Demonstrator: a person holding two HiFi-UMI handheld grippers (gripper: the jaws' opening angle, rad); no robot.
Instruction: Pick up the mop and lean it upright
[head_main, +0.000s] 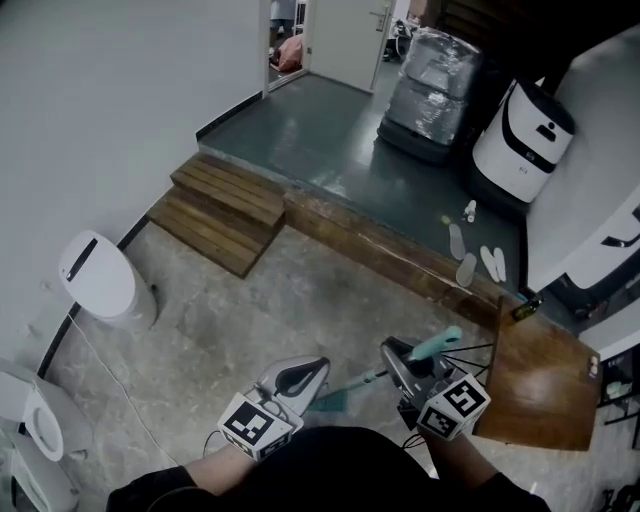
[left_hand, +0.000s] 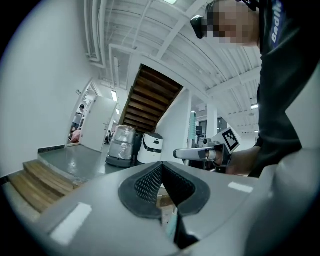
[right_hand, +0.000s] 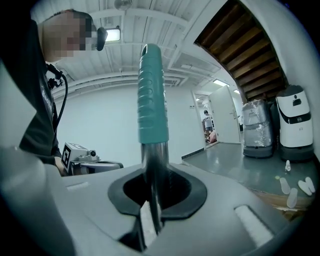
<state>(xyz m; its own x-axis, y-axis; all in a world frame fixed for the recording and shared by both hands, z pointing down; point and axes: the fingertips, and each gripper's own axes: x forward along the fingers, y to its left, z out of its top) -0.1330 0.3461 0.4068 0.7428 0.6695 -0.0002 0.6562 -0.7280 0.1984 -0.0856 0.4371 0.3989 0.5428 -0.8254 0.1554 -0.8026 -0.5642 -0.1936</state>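
Right fingers (right_hand: 195, 196) clamp mop (right_hand: 151, 100) pole.

One mop (head_main: 437, 345), two grippers counted: left gripper (head_main: 308, 372), right gripper (head_main: 394, 352). Two wooden steps (head_main: 220, 205) sat at ten o'clock.

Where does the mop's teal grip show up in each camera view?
Head view: teal grip, lower right of centre.
Left gripper view: teal grip, right of centre, small, upright.
Right gripper view: teal grip, centre, large, upright.
Shared landmark: the white robot, in all three.
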